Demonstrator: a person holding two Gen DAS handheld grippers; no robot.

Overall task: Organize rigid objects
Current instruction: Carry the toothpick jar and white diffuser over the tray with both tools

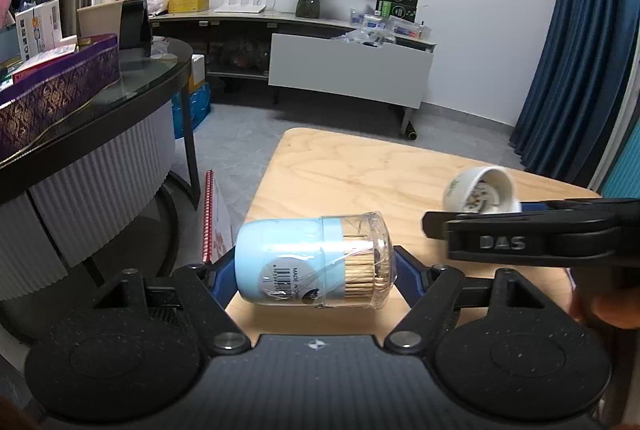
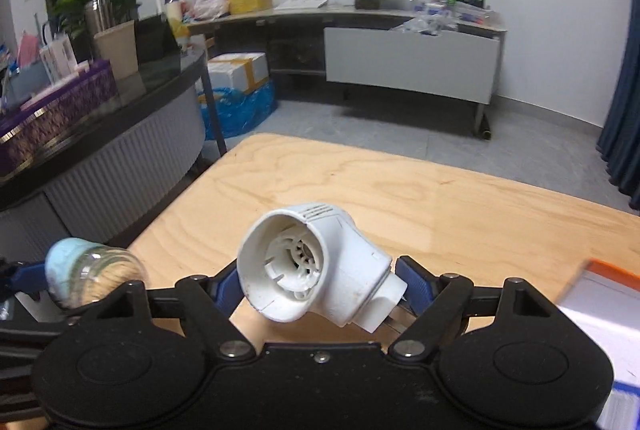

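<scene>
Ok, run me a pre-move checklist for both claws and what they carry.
1. Left claw closed on the toothpick jar: ok, the pads press on both its ends.
2. Jar lid closed: ok, the toothpicks sit inside under plastic wrap.
3. Right claw gripping the white plastic fitting: cannot tell; the fitting lies between the fingers, but firm pad contact is not clear.
4. Claws apart from each other: ok, but close.
5. Wooden table has bare room ahead: ok.
6. White-and-orange box clear of the right claw: not ok, it sits close beside it.
</scene>
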